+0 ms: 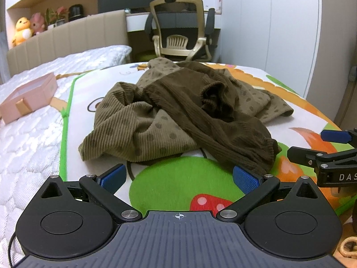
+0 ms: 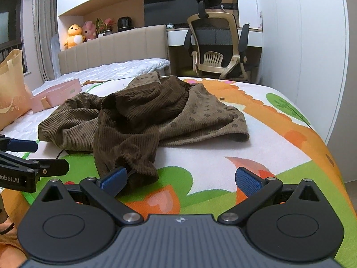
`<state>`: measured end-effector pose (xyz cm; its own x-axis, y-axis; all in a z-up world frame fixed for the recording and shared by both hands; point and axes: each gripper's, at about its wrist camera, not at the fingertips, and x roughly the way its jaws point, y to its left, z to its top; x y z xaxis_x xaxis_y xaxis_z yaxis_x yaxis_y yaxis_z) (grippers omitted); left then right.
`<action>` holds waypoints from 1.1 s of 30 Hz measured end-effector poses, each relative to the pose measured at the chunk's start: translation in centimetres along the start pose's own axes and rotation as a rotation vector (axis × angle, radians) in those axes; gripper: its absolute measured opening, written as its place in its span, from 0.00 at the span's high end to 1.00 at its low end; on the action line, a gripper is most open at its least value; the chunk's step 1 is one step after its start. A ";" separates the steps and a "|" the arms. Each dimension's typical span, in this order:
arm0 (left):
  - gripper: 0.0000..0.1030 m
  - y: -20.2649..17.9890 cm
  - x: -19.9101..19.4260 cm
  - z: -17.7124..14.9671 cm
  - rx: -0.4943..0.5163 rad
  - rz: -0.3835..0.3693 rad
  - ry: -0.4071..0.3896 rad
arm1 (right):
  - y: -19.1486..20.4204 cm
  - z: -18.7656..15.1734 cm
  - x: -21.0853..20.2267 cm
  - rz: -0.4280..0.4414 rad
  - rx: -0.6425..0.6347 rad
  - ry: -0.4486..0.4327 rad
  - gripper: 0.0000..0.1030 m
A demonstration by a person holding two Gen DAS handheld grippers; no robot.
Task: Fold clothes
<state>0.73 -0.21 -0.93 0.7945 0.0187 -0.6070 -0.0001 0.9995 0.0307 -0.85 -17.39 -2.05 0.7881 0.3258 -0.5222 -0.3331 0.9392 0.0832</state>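
Note:
A crumpled brown knit garment (image 1: 178,109) with a lighter dotted part and darker ribbed sleeves lies on a colourful cartoon mat (image 1: 174,183) on the bed. It also shows in the right wrist view (image 2: 138,120). My left gripper (image 1: 178,176) is open and empty, just short of the garment's near edge; a dark sleeve cuff (image 1: 258,156) lies by its right finger. My right gripper (image 2: 180,178) is open and empty, its left finger touching the dark sleeve cuff (image 2: 136,165). Each gripper shows at the edge of the other's view.
A pink box (image 1: 29,98) lies on the white quilted bedding at the left. A tan paper bag (image 2: 11,89) stands at the far left. An office chair (image 2: 218,44) and a desk stand beyond the bed. White wardrobe doors (image 2: 301,44) run along the right.

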 end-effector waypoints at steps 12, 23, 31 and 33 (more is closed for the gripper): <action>0.00 0.1 0.3 0.0 -0.003 0.000 0.021 | -0.1 -0.1 0.2 0.000 0.005 0.009 0.00; 0.00 0.1 0.3 -0.2 -0.008 0.000 0.030 | -0.1 -0.2 0.3 -0.001 0.006 0.017 0.00; 0.00 0.2 0.4 -0.3 -0.013 0.000 0.036 | 0.0 -0.3 0.3 -0.001 0.005 0.022 0.00; 0.00 0.2 0.3 -0.3 -0.014 0.000 0.037 | 0.0 -0.4 0.4 -0.002 0.004 0.023 0.00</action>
<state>0.78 -0.02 -1.39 0.7713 0.0191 -0.6362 -0.0085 0.9998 0.0197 -0.74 -17.29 -2.55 0.7765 0.3216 -0.5419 -0.3295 0.9402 0.0859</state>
